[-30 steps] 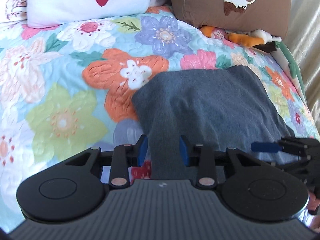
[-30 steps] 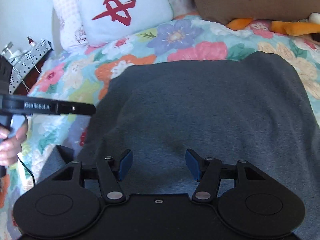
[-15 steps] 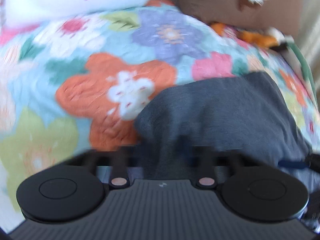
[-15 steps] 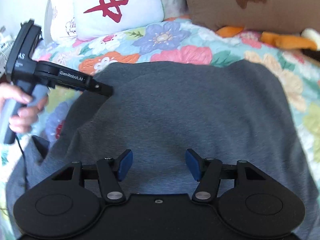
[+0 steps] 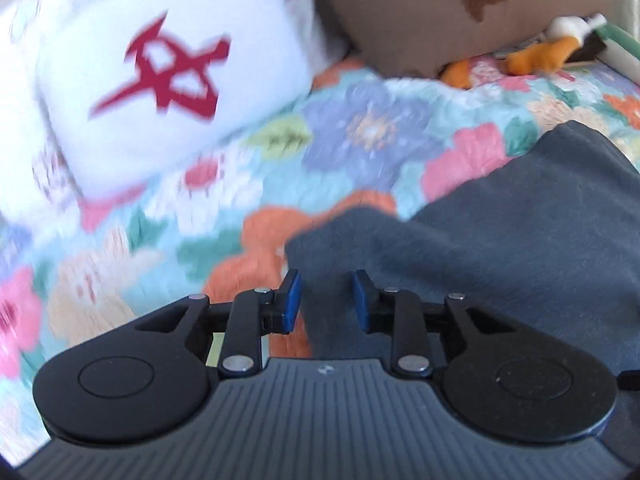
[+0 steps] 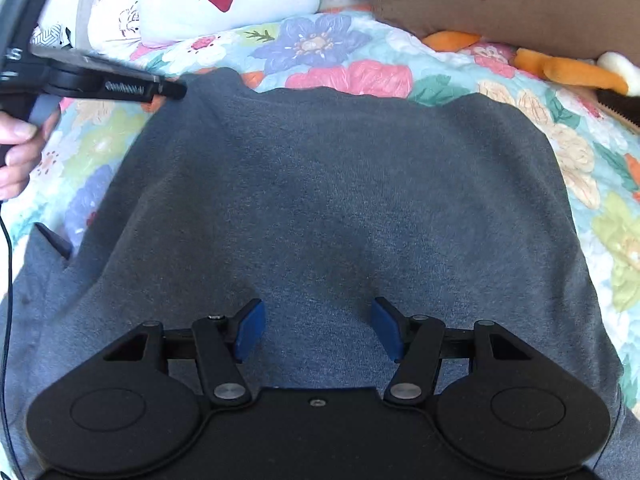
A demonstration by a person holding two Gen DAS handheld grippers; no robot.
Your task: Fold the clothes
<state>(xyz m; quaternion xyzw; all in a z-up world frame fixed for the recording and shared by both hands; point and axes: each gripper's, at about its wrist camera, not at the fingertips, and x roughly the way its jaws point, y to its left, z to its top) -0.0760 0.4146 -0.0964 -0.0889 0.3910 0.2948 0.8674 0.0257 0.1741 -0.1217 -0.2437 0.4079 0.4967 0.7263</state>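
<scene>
A dark grey garment lies spread over the floral quilt. In the left wrist view its left edge runs under my left gripper. The jaws are opening; a strip of the cloth's edge lies between them, and the blue pads stand clear of it. The right wrist view shows the left gripper, held by a hand, with its tip at the garment's far left corner. My right gripper hangs open over the near middle of the garment, with nothing pinched.
A white pillow with a red mark and a brown cushion stand at the bed's head. An orange plush toy lies below the cushion at the far right. A black cable hangs at the left edge.
The left gripper travelled along the garment's left edge to its far corner and turned toward the white pillow; its jaws narrowed, then widened. The right gripper stayed open over the cloth.
</scene>
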